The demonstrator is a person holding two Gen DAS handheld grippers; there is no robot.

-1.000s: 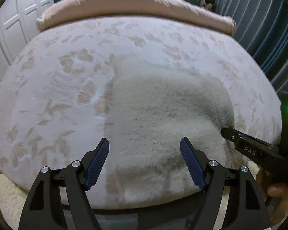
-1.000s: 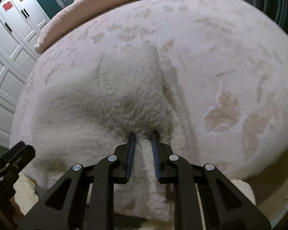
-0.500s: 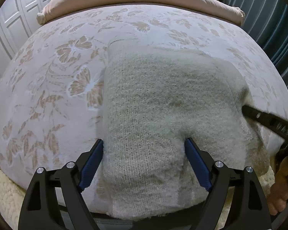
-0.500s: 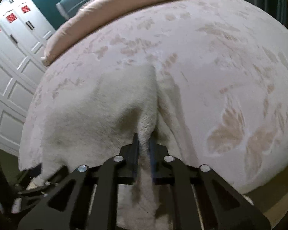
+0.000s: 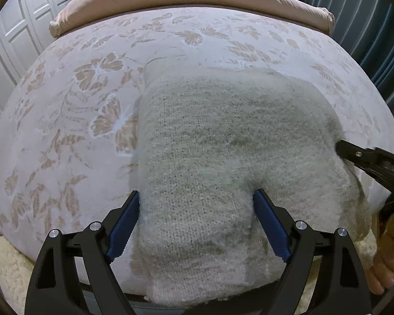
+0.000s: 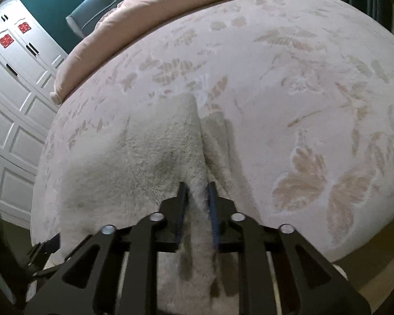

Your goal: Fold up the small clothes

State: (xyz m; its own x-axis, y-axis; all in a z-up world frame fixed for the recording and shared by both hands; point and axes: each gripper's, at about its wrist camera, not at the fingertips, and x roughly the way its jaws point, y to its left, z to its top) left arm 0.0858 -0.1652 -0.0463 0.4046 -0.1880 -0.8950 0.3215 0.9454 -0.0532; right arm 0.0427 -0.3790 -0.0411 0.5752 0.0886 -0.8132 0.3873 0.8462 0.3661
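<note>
Bedspread [image 5: 65, 136] with a leaf and butterfly print fills the left of the left wrist view, and a white wardrobe [image 5: 10, 52] stands at the far left edge. In the middle lies the task's thing, a pale grey knitted sweater [image 5: 223, 144], folded into a thick pad on the bed, its near edge hanging off the mattress toward the bottom of the frame. The left gripper [image 5: 197, 223] straddles that near part with its jaws spread wide; the blue pads [image 5: 123, 225] stand at either flank of the knit, and I cannot tell whether they press it or only brush it. At the right edge the right gripper [image 5: 375, 162] reaches into the sweater's side.

In the right wrist view a ridge of the knit [image 6: 198, 204] runs up between narrow jaws that are opening, so the pinch looks to be loosening.

Risks, as I judge them: with both grips slack, the overhanging weight may drag the pad off the bed edge and undo the fold. Fuzzy yarn may snag on the ribbed pads as the right jaws part, tugging the top layer askew. A wide left bite may gather only the upper layer, leaving the lower ones behind and bunching the stack.
</note>
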